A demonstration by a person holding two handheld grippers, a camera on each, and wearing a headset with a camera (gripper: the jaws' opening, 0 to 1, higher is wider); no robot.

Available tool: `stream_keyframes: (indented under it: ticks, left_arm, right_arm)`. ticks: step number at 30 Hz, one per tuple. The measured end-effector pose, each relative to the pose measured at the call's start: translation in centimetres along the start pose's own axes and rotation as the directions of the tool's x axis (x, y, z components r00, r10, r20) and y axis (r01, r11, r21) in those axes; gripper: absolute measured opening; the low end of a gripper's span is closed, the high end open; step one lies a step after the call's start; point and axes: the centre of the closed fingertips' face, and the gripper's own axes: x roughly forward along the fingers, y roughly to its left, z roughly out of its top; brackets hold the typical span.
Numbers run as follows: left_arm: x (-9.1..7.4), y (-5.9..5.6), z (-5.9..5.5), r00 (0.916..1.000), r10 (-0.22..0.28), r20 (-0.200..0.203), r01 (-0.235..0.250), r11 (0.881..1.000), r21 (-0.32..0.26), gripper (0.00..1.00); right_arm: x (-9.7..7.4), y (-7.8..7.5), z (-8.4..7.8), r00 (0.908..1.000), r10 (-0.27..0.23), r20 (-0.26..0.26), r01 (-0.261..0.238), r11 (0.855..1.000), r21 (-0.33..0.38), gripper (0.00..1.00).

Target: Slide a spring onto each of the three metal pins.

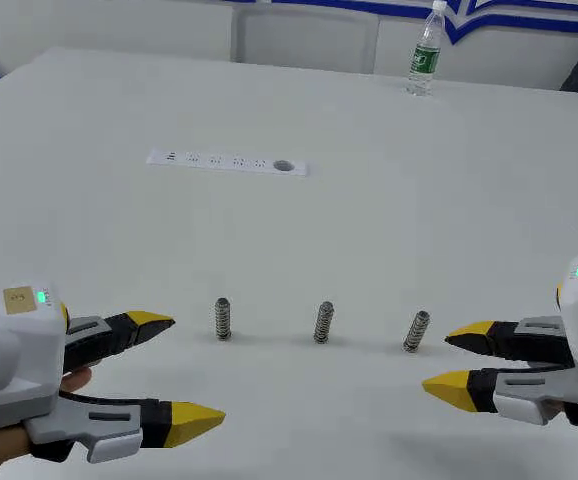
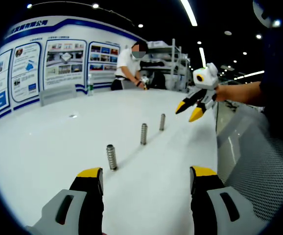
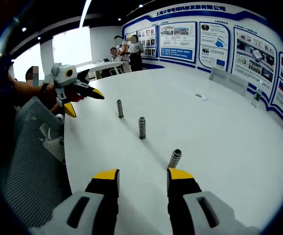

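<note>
Left hand-held gripper (image 1: 194, 366) near leftmost spring (image 1: 223, 318)

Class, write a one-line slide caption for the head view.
Three springs stand in a row on the white table, between the open left tool and the open right tool.

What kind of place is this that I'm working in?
Probably a company meeting room or showroom: a big white table with a power strip and a water bottle on it, and printed display boards along the wall.
</note>
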Motion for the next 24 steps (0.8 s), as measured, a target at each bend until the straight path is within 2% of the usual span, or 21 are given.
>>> stream_keyframes:
  ticks: [7, 11, 14, 24]
  left_arm:
    - [0.16, -0.07, -0.06, 1.0, -0.003, -0.002, 0.003, 1.0, -0.004, 0.74]
    - [0.21, -0.06, -0.14, 1.0, -0.004, -0.002, 0.004, 1.0, -0.007, 0.74]
    - [0.22, -0.02, -0.22, 1.0, -0.003, -0.003, 0.003, 1.0, -0.008, 0.74]
    - [0.32, 0.28, -0.43, 1.0, 0.002, -0.006, -0.002, 1.0, -0.01, 0.75]
  right_arm:
    - [-0.07, -0.28, -0.41, 0.9979, 0.009, 0.064, -0.007, 1.0, -0.025, 0.48]
    - [0.03, 0.04, -0.55, 0.9952, 0.025, 0.095, -0.021, 0.999, -0.038, 0.53]
    - [0.14, -0.04, -0.54, 0.9912, 0.018, 0.131, -0.012, 0.999, -0.05, 0.59]
    - [0.34, -0.26, -1.0, 0.9884, 0.006, 0.152, 0.0, 0.999, -0.035, 0.64]
